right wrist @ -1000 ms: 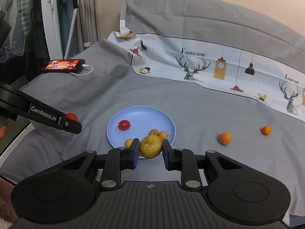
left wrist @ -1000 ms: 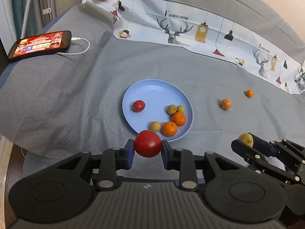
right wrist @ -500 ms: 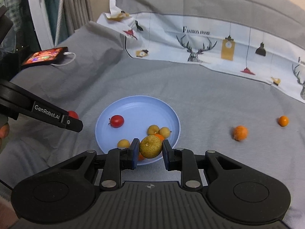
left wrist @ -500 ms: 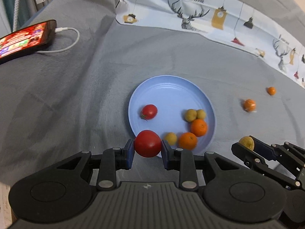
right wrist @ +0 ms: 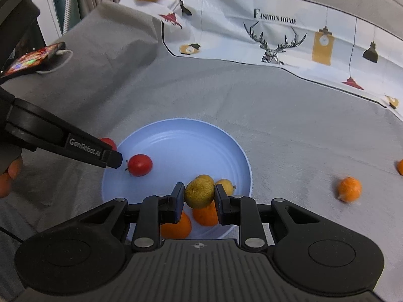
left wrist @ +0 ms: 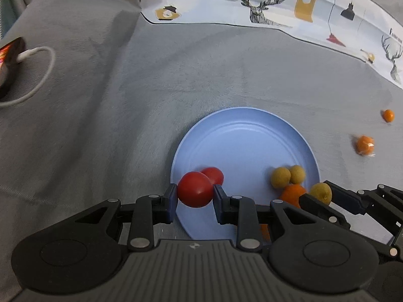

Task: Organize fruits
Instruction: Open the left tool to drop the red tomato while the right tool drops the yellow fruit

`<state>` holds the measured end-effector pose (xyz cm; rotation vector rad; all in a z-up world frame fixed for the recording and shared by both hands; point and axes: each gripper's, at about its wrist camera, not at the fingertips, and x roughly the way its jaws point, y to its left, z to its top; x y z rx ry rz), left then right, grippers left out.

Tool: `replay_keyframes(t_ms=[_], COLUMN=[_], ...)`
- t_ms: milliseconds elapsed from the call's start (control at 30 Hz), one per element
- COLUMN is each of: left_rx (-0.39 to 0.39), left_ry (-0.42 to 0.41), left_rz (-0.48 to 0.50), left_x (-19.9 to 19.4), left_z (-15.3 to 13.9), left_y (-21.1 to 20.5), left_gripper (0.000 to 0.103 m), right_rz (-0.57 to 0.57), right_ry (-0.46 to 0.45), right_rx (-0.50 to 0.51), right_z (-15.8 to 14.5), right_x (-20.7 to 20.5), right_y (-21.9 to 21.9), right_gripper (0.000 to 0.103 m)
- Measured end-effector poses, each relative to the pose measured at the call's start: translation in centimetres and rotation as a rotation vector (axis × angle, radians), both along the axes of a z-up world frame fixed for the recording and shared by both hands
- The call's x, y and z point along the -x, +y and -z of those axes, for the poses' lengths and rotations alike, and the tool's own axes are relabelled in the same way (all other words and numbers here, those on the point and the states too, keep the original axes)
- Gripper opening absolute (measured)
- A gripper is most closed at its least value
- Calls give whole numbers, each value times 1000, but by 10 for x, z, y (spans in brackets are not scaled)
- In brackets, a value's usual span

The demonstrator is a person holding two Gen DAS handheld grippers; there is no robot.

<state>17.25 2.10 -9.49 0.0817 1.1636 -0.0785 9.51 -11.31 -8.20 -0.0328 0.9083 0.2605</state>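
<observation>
A blue plate point(right wrist: 241, 151) on grey cloth point(left wrist: 100, 125) collects the fruit: a tomato point(right wrist: 139, 164), oranges, yellow fruits. Two oranges point(right wrist: 349, 188) lie apart on the cloth, likely next. The left gripper point(left wrist: 195, 193) clamps a tomato point(left wrist: 194, 188) above the plate's rim; the right gripper point(right wrist: 199, 197) clamps a yellow fruit point(right wrist: 199, 193) over the pile, ready for dropping.

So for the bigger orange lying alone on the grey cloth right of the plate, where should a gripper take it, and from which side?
Probably from above, across the widest middle of the bigger orange. It is round and sits free on the grey cloth, apart from the blue plate and the smaller orange, so fingers can drop on either side.
</observation>
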Motion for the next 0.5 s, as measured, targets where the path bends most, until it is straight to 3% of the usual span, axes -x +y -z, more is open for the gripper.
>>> replay_keyframes(t_ms=[100,133,167,200,233,267,367,500], left_rx=[-13,-14,-15,-13,-8,-4,-5,-1], left_ry=[12,12,13,4,-12,-37,-52,-52], left_rz=[10,17,23,20,14,10,27,3], left_x=[-8,-9,-11,-10,-9,-6,4,33], left_z=[8,9,9,7,4,-1,-12,-29], left_y=[-3,-4,-4,-4,-3,-2,-1,8], left_gripper=[33,42,65,80,101,103,103,103], right_rz=[-7,-12,-22,-32,-41,-48,-48,-20], right_ry=[22,24,19,14,8,0,-21,0], right_rx=[8,12,20,26,32,33,41,33], right_z=[8,10,12,12,12,10,1,-10], right_x=[-8,-10,-11,-12,-13,-13,-6,15], right_y=[3,4,6,7,9,9,8,2], right_gripper=[27,27,30,35,49,61,78,88])
